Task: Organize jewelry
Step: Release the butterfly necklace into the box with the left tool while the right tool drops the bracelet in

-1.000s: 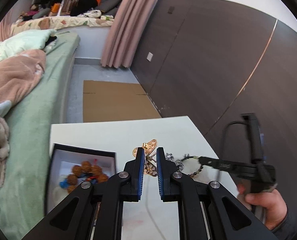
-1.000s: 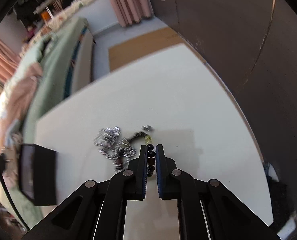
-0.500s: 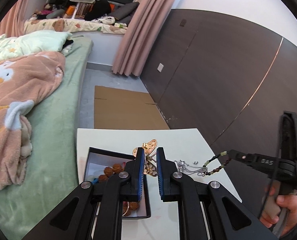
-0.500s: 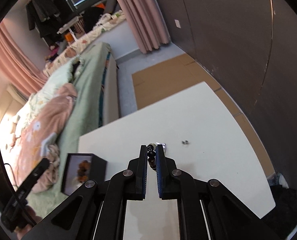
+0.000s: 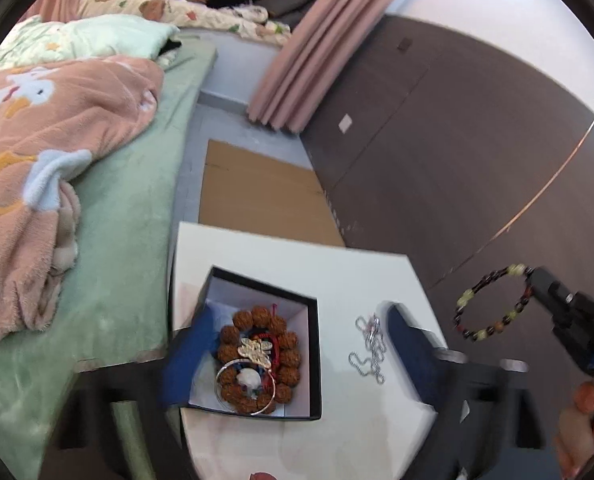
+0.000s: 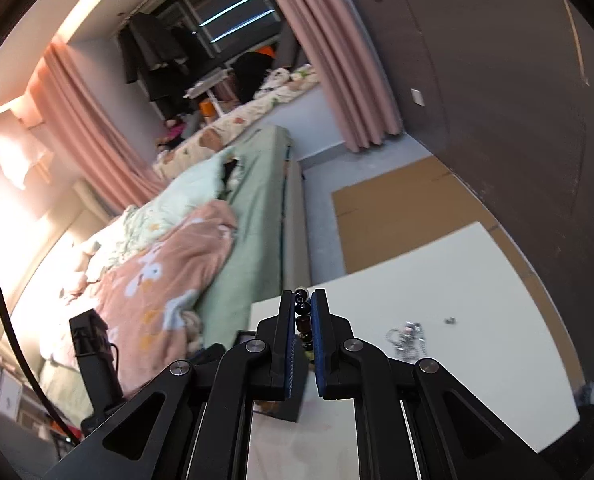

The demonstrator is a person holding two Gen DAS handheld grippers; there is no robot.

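Left gripper [image 5: 289, 344] just sprung apart above box [image 5: 257, 280], dropping gold butterfly bangle [image 5: 255, 350] inside; right gripper [image 6: 304, 312] clamped on beaded bracelet [image 5: 493, 306], lifted for boxing.

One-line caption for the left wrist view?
Left tongs open over the black box holding the gold butterfly piece; right tongs lift a beaded bracelet.

Home bedroom, green-sheeted bed [image 5: 129, 208] at nine o'clock, peach blanket [image 5: 57, 128], pink curtains [image 6: 353, 64] at twelve, dark wardrobe panels [image 5: 457, 160].
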